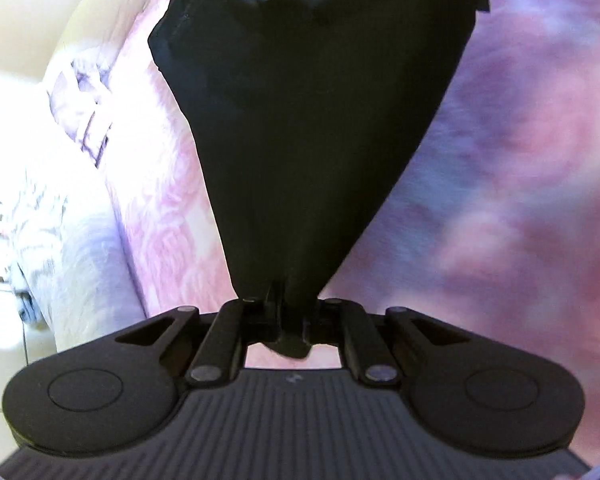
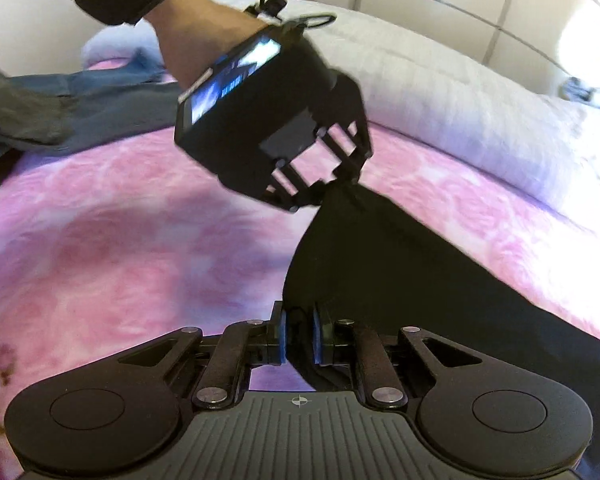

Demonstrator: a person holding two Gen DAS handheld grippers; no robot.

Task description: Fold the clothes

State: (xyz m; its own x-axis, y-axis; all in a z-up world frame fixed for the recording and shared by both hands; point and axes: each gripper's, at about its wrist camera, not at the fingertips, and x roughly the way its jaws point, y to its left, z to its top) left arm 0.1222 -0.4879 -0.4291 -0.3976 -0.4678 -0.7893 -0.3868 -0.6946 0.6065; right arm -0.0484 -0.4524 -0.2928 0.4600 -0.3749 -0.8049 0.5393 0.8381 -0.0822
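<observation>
A black garment (image 1: 308,128) hangs lifted above a pink and purple blanket (image 1: 520,184). My left gripper (image 1: 286,320) is shut on one bunched edge of the cloth, which spreads upward in its view. In the right wrist view the same black garment (image 2: 380,264) stretches between both tools. My right gripper (image 2: 299,336) is shut on its near edge, blue pads (image 2: 282,336) pressing the fabric. The left gripper (image 2: 334,190) shows there too, held by a hand (image 2: 196,36), pinching the far corner.
The pink blanket (image 2: 120,248) covers a bed. White bedding (image 2: 440,92) lies along its far side. A heap of grey and blue clothes (image 2: 60,108) sits at the back left. White bedding (image 1: 60,216) borders the blanket on the left.
</observation>
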